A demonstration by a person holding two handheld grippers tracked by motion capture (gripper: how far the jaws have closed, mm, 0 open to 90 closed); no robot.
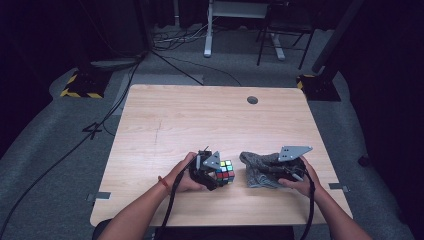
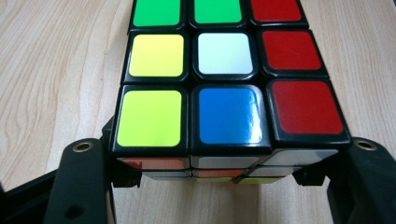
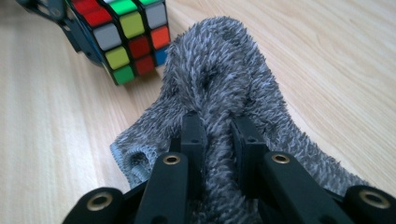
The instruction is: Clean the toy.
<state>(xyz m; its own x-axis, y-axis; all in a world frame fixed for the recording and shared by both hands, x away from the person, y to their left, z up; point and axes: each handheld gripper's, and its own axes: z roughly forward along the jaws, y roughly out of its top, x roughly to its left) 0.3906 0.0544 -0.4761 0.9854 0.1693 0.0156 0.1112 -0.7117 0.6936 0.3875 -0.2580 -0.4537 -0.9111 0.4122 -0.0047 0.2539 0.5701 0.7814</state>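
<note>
My left claw (image 2: 224, 172) clamps the cube (image 2: 224, 93), lower centre; right claw (image 3: 219, 140) pinches grey cloth (image 3: 219, 79); both hands low on desk (image 1: 200, 115).

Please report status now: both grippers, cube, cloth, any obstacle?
Left gripper shut on cube. Right gripper shut on grey cloth. Nothing between them on table.

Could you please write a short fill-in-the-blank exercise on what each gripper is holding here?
1. The left gripper is shut on a ____ cube.
2. The right gripper pinches a fuzzy cloth whose colour is ____.
3. The centre sticker on the puzzle cube face seen in the left gripper view is ____.
4. The table top is made of ____.

Missing words: puzzle; grey; white; wood
</note>
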